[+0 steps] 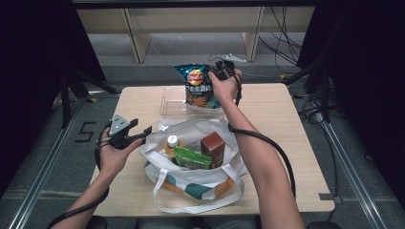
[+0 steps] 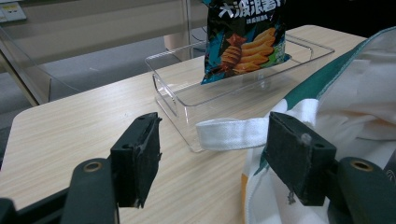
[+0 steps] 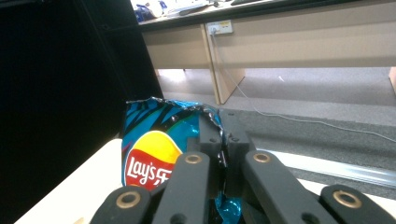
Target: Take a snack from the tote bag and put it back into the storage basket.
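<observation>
While the right hand lifts a snack out toward the far tray, the scene reads as follows.

Work in hand: a blue, glossy foil bag of Lay's crisps hangs upright over the clear, rectangular plastic tray at about twelve o'clock on the pale wood-grain surface.

Right gripper: jaws pressed together on the crimped top edge of the crisp bag, seen close in the right gripper view.

Left gripper: jaws well apart and holding nothing, at about nine o'clock, just beside the left rim of the white cloth tote bag with teal and orange patches; one white strap crosses between its jaws farther off.

Key relation: the bag hangs straight below the right gripper, long axis vertical, with its bottom edge inside the tray's walls in the left gripper view. I judge that the coming move is a plain lowering and release, and the right hand alone is placed for it.

Still in the tote: a small bottle with a pale cap, a flat green packet and a brown rectangular carton, all at about six o'clock from the tray.

Hard to make out: whether the bag's bottom touches the tray floor cannot be told. The bag's top is cut off in the left gripper view, and its lower half is hidden behind the jaws in the right gripper view. The print on the green packet is too small to read.
</observation>
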Motion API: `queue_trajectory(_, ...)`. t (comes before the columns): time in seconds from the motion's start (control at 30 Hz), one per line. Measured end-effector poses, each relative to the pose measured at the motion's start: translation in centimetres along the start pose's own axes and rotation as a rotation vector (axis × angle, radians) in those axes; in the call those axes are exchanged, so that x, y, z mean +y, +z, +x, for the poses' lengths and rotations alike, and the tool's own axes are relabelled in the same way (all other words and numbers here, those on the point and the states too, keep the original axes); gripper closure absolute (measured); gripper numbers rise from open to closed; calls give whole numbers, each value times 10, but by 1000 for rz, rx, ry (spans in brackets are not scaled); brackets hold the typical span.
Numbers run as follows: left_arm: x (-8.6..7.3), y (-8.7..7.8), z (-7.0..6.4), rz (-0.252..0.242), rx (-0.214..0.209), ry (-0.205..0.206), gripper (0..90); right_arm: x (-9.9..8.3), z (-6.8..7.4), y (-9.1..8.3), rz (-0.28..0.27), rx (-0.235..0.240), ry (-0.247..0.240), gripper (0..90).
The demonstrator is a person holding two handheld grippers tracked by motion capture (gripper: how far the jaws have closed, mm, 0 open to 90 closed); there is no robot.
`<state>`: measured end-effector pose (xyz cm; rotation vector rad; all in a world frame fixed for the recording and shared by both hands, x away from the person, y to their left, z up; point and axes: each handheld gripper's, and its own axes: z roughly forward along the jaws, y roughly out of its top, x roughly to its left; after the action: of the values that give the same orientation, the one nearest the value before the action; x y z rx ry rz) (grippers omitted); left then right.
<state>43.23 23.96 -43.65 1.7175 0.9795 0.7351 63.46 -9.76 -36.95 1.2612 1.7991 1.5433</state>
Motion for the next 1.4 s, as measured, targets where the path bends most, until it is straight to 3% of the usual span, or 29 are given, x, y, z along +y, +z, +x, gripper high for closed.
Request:
queue_trajectory(0.07,0,0,0,0,0,0,345,-1,-2,0,1,-2,-2,899)
queue_trajectory(0.1,0,0,0,1,0,2,345,-2,0,0,10,-6,29,899)
queue_trajectory(0.17,0,0,0,2,-1,1,345,-4,-3,2,1,-5,-3,899)
queue_trajectory(0.27,0,0,0,2,-1,2,345,-4,-4,2,10,-10,2,899)
queue_trajectory(0.3,0,0,0,2,0,2,345,-5,-3,1,20,-16,29,899)
queue_trajectory(0.37,0,0,0,2,-1,3,345,-5,-9,2,-5,-11,-39,899)
queue_trajectory(0.4,0,0,0,2,-1,2,345,-6,-8,1,-1,-17,-7,899)
queue_trajectory(0.5,0,0,0,3,-2,3,345,-6,-9,0,19,-22,9,898)
queue_trajectory(0.6,0,0,0,3,-2,2,345,-5,-11,-1,23,-26,16,898)
queue_trajectory(0.63,-1,0,0,3,-1,3,345,-5,-14,-1,18,-36,-12,898)
queue_trajectory(1.03,-1,1,-1,2,-6,7,345,-5,-22,-7,31,-62,9,892)
queue_trajectory(1.13,-1,1,-1,1,-8,10,345,-6,-23,-7,34,-67,-1,889)
queue_trajectory(1.2,-1,1,-1,2,-8,11,345,-7,-26,-6,28,-72,-41,885)
queue_trajectory(1.27,-1,1,0,3,-7,15,345,-8,-25,-7,40,-72,-10,884)
queue_trajectory(1.33,-1,1,-1,7,-3,13,345,-7,-29,-7,37,-73,-56,876)
queue_trajectory(1.37,-1,1,-1,4,-6,11,344,-8,-26,-7,42,-82,-18,870)
queue_trajectory(1.4,-1,1,-1,2,-8,10,344,-8,-28,-7,38,-83,-45,862)
